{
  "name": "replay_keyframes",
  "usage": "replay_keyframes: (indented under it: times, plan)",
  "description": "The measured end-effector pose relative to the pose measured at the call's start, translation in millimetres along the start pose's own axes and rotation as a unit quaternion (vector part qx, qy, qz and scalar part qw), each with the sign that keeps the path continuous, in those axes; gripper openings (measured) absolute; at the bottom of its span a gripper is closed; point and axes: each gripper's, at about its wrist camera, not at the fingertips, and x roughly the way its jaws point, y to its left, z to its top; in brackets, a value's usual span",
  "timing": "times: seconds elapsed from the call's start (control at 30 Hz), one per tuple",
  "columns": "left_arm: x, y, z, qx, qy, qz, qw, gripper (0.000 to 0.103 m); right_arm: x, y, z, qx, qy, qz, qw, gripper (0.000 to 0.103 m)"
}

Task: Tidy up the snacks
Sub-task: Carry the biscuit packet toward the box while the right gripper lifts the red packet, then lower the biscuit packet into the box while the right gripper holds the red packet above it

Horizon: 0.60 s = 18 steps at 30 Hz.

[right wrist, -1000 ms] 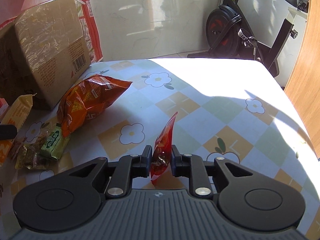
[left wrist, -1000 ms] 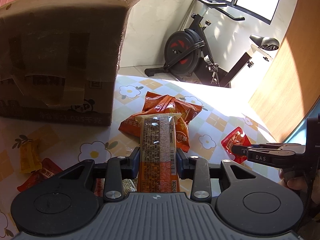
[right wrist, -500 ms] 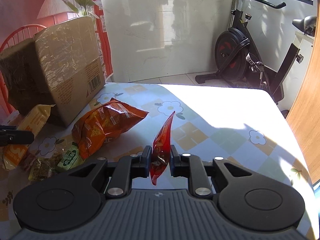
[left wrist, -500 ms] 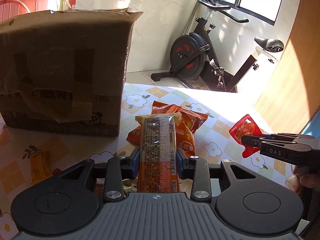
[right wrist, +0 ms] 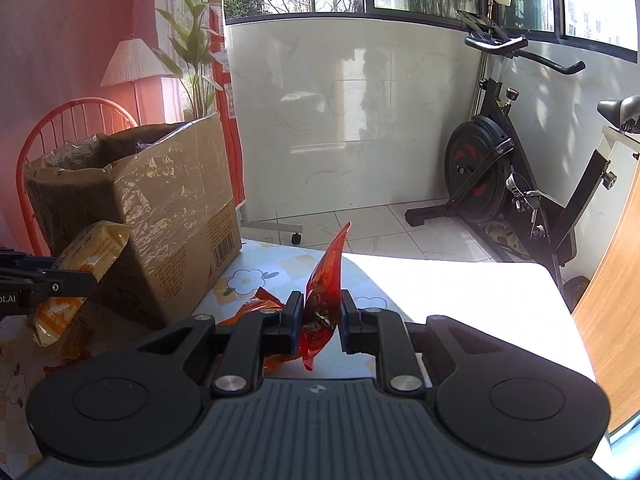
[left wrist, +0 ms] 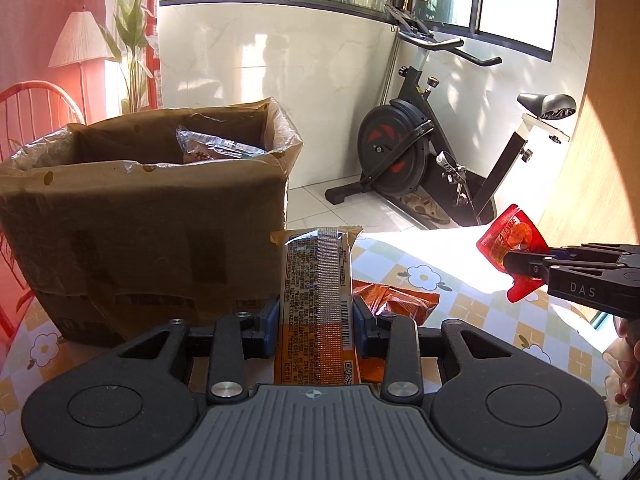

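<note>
- My left gripper (left wrist: 316, 316) pinches a long orange-and-cream snack bar (left wrist: 316, 304) across its width, seam side facing the camera, held above the counter (left wrist: 472, 300).
- My right gripper (right wrist: 320, 316) pinches a small red sachet (right wrist: 324, 296) edge-on between its pads; in the left wrist view the same sachet shows flat, gripped at its lower half.
- Both packets hang in the air, clear of the counter, just beside the open cardboard box (left wrist: 152, 216).
- An orange chip bag (left wrist: 396, 300) lies on the counter behind the bar, near the box's corner. Smaller wrapped snacks (right wrist: 76, 336) lie at the box's foot in the right wrist view.
- Step in hand, as I judge it: transfer of two picked snacks toward the box.
- The next move calls for carrying each packet over the box rim and spreading the pads only once it is above the opening; the bar's length needs clearance at the rim flap.
- A clear wrapped packet (left wrist: 216, 148) shows inside the box; the rest of its contents are hidden by the near wall.
- Print on all wrappers is too small to read.
</note>
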Motion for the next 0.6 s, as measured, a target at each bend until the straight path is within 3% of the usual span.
replay_keyframes:
  times: [0.5, 0.6]
  plan:
    - [-39.8, 64.2, 89.9, 0.003, -0.062, 0.064, 0.996, 0.038, 24.3, 99.4, 123.6, -0.06, -0.089, 0.094, 0.99, 0.019]
    - [-37.6, 79.7, 108.2, 0.008, -0.069, 0.088, 0.9937, 0.028, 42.2, 123.7, 139.4, -0.075, -0.092, 0.112, 0.987, 0.019]
